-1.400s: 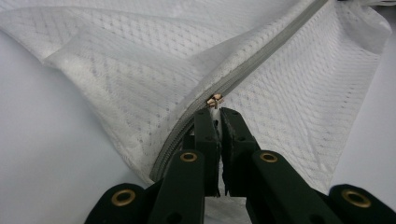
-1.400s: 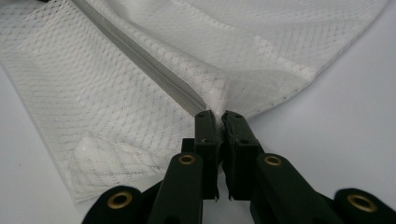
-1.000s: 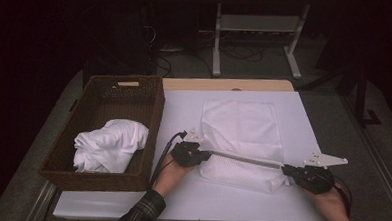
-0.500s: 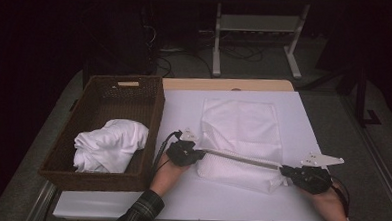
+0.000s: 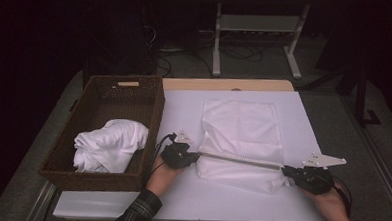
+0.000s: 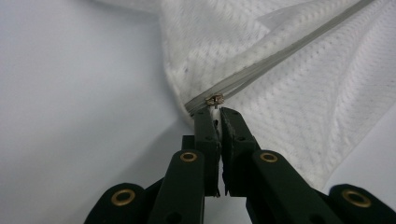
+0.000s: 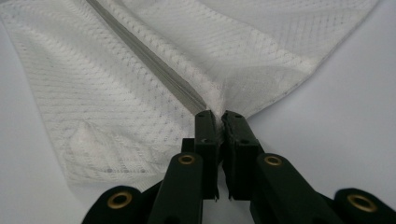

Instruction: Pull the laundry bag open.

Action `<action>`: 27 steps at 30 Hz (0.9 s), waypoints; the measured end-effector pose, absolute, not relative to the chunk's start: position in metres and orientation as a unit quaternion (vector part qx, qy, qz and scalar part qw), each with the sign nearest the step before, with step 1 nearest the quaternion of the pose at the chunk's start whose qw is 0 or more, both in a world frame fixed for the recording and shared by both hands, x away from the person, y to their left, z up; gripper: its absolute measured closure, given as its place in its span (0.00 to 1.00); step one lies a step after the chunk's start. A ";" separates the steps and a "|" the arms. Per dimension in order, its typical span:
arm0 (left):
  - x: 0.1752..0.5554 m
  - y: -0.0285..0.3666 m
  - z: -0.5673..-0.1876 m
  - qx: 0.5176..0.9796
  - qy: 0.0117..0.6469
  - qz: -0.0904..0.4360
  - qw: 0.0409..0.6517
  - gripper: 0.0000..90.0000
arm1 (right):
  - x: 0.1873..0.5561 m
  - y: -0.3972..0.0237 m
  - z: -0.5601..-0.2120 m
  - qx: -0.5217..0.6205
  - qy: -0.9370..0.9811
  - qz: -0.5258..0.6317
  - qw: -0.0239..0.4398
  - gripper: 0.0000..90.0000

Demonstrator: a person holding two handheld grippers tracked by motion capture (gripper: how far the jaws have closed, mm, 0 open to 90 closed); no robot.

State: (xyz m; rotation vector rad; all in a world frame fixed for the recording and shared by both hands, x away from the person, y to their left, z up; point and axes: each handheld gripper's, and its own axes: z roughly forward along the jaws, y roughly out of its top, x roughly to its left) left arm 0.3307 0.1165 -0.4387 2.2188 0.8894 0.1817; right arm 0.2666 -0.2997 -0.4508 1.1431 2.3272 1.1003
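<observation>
A white mesh bag (image 5: pixel 243 127) lies flat on the white table (image 5: pixel 180 205), its grey zipper (image 5: pixel 239 160) drawn in a taut line along the near edge. My left gripper (image 5: pixel 194 157) is at the zipper's left end. In the left gripper view its jaws (image 6: pixel 217 112) are shut on the small metal zipper pull (image 6: pixel 215 99). My right gripper (image 5: pixel 286 170) is at the zipper's right end. In the right gripper view it (image 7: pixel 218 114) is shut on the bunched mesh corner where the zipper (image 7: pixel 144 58) ends.
A dark wicker basket (image 5: pixel 153 118) stands at the table's left, close beside my left hand, with a crumpled white cloth (image 5: pixel 110 144) inside. A metal stand (image 5: pixel 258 23) and cables are on the floor beyond the table's far edge.
My left hand has shifted slightly to the left with the zipper pull in its jaws. The right hand has stayed where it was.
</observation>
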 end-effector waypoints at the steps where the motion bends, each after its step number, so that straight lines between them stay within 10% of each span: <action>1: 0.331 0.118 -0.439 0.862 0.346 0.069 0.365 0.96 | 0.266 -0.300 -0.451 0.403 0.815 0.384 0.161 0.94; 9: 0.331 0.123 -0.441 0.851 0.361 0.068 0.376 0.77 | 0.267 -0.303 -0.453 0.402 0.815 0.392 0.147 0.89; 14: 0.330 0.122 -0.440 0.849 0.354 0.066 0.387 0.52 | 0.266 -0.303 -0.453 0.395 0.813 0.405 0.138 0.73; 19: 0.326 0.121 -0.435 0.840 0.345 0.067 0.414 0.38 | 0.265 -0.298 -0.451 0.398 0.804 0.418 0.145 0.34; 27: 0.323 0.118 -0.433 0.839 0.320 0.057 0.436 0.17 | 0.264 -0.293 -0.451 0.401 0.801 0.418 0.150 0.14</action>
